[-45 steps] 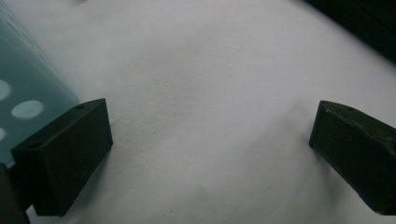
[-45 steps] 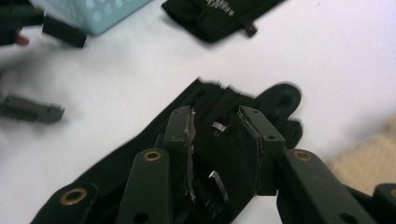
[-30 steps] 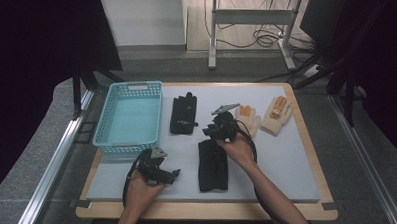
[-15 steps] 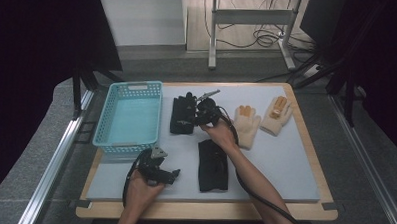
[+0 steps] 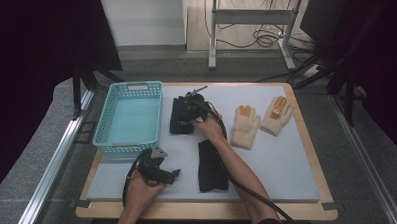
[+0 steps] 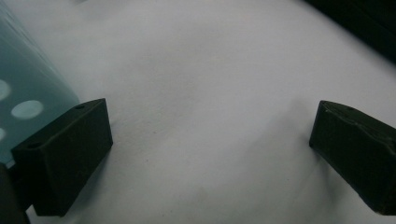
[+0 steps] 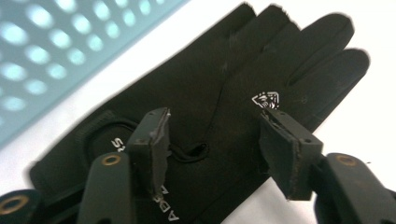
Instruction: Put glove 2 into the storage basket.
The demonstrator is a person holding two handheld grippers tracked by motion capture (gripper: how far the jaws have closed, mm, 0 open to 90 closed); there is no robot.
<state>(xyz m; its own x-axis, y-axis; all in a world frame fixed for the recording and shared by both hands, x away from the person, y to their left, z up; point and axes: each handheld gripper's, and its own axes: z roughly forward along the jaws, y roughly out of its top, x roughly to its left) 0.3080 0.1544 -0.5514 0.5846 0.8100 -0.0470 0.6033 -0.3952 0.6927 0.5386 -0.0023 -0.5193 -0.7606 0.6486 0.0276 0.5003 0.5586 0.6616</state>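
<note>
A: Hovering over that black glove (image 7: 219,116) by the blue basket (image 5: 131,117), the right gripper (image 7: 212,154) has its jaws spread over the palm, gripping nothing.

B: And the left gripper (image 6: 210,140)?

A: Wide open too, nothing in it, low over the bare mat (image 6: 210,70) near the basket's front corner. The second black glove (image 5: 210,165) lies between the arms.

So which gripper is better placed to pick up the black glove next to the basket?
Right. The right gripper hovers over the black glove beside the basket, jaws open either side of its palm. The left gripper sits open near the table's front edge, over bare surface.
</note>
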